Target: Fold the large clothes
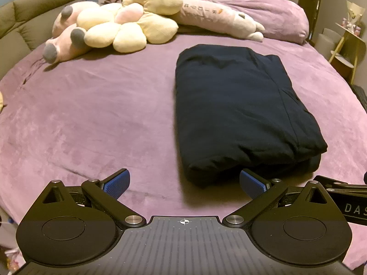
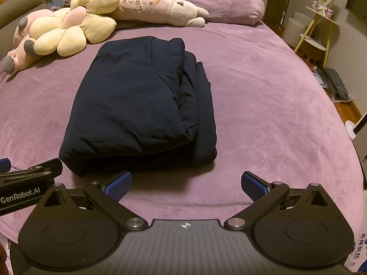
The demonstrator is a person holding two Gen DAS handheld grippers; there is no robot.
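With the dark garment (image 2: pixel 140 105) lying folded mid-bed, both our left gripper (image 1: pixel 184 184) and right gripper (image 2: pixel 186 186) spread wide and empty at its near edge, we judge only gentle tidying of the looser right-hand layers remains

— What lies at the far end of the purple bedspread (image 2: pixel 263 96)?
— A yellow flower-shaped cushion (image 2: pixel 68 28), resting partly on a pink plush with grey feet (image 1: pixel 62 43). Beside it lies a long pink bolster with printed lettering (image 2: pixel 149 6).
— And off the bed?
— A purple pillow (image 2: pixel 220 2) behind, and a yellow-legged side table (image 2: pixel 321 32) by the wall.
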